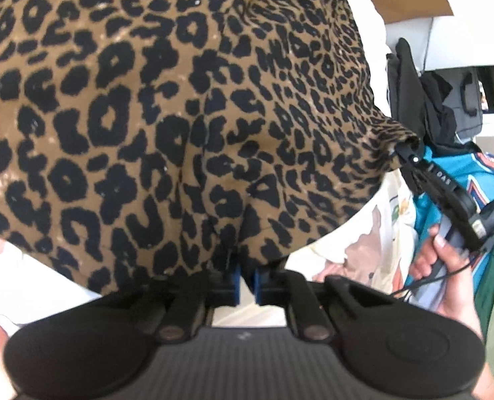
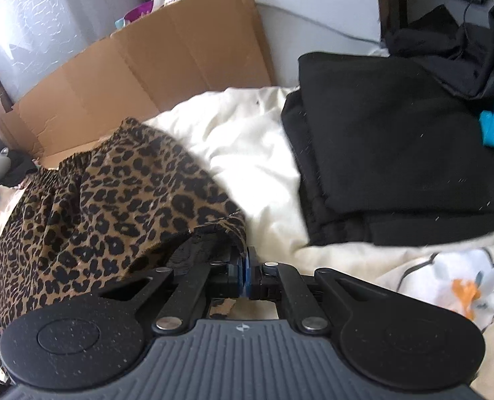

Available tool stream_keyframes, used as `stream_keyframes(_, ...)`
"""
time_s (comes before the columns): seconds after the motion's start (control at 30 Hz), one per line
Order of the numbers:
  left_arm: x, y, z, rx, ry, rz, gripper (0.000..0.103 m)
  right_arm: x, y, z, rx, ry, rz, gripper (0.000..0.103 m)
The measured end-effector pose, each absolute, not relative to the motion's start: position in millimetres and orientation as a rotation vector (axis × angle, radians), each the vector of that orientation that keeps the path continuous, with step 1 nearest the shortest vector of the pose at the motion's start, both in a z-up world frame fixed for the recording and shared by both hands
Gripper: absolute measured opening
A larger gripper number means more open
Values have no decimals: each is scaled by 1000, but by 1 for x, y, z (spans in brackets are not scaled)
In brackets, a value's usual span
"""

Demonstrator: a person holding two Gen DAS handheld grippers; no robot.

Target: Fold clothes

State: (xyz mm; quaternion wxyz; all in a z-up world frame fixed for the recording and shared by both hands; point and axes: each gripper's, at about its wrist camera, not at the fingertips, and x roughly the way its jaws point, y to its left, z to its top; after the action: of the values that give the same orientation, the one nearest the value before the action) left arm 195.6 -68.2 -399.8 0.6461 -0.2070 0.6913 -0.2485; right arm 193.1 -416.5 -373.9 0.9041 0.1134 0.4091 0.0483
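Starting at the left, we see the leopard-print garment (image 2: 90, 206) draped over the cream bedspread (image 2: 247, 153), its gathered elastic edge nearest the flattened cardboard box (image 2: 140, 76) that leans behind the bed. In the left wrist view the same garment fills nearly the whole frame, and the left hand-held gripper (image 1: 246, 281) is clenched on a fold of it, the blue pads pressed close with cloth between them. Further right in that view, the garment's far corner is pinched in the right hand-held gripper (image 1: 403, 148), and a hand (image 1: 443, 273) wraps that tool's handle in front of a teal jersey (image 1: 463, 180).

From the right wrist view, the right hand-held gripper is likewise grasping the garment, its jaws drawn together on the hemmed corner (a scrap of the print shows below the pads). To the right of the garment, well apart across bare bedspread, lies a folded black garment (image 2: 397, 153), and beyond that a looser pile of dark clothes (image 2: 447, 40) with a teal piece at the edge.
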Motion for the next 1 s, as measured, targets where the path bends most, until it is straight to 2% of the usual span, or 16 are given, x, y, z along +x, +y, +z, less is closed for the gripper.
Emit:
stream_keyframes(0.17,201,-55,-390,-462,1557,-554,4,195,-421,-361,203,828,77,0)
stream_keyframes(0.57,208,-46,-349,-246,1388,-606,2,204,-409,-340,100,820,63,0)
stream_keyframes(0.83,208,-49,-342,-140,1336,-600,2,216,-402,-338,53,812,75,0)
stream_keyframes(1.0,197,-62,-331,25,1275,-663,2,220,-405,-346,44,835,63,0)
